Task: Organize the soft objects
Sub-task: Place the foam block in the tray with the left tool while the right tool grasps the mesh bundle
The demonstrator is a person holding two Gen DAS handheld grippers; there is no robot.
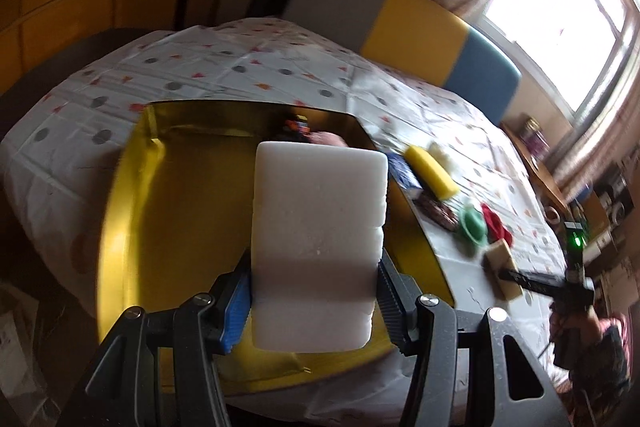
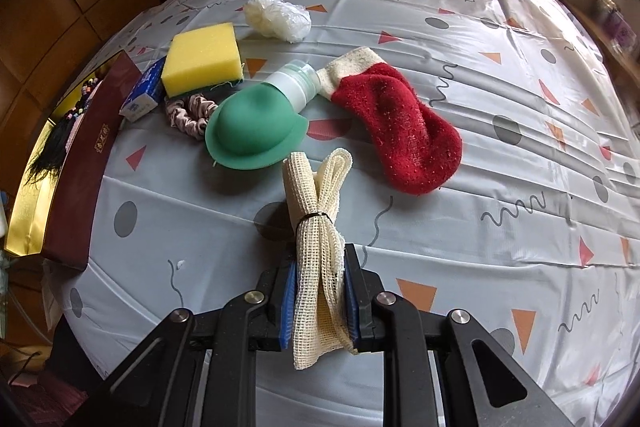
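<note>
The left tool [image 1: 316, 291] is clenched on a thick white rectangular foam block [image 1: 320, 223], gripping it low down, and the block hangs right over the open gold-lined box [image 1: 132, 195]. That is the drop spot, I'd say. To do this well, the block wants to go down flat onto the bare golden floor on the near side, clear of the dark and pink things [image 1: 312, 135] already lying at the far end; what those are is too blurred to tell. Lower first, then let go, so the springy foam does not bounce over the rim.

Over on the other side, the right tool [image 2: 320, 303] is clamped on a cream mesh cloth rolled into a bundle and tied with a black band [image 2: 316, 227], pinching it below the band, with its far end reaching out above the patterned grey table [image 2: 500, 107]. A good hold, that: the roll should stay together on the way over.

Waiting on the table: a yellow rectangular sponge [image 2: 204, 59], a crumpled clear plastic bag [image 2: 278, 15], a green silicone squeeze bottle with a white cap [image 2: 260, 123], a red fuzzy sock with a cream cuff [image 2: 400, 123], a pink fabric scrunchie [image 2: 188, 115] and a small blue-and-white carton [image 2: 142, 95] beside the box's maroon wall [image 2: 84, 163].
</note>
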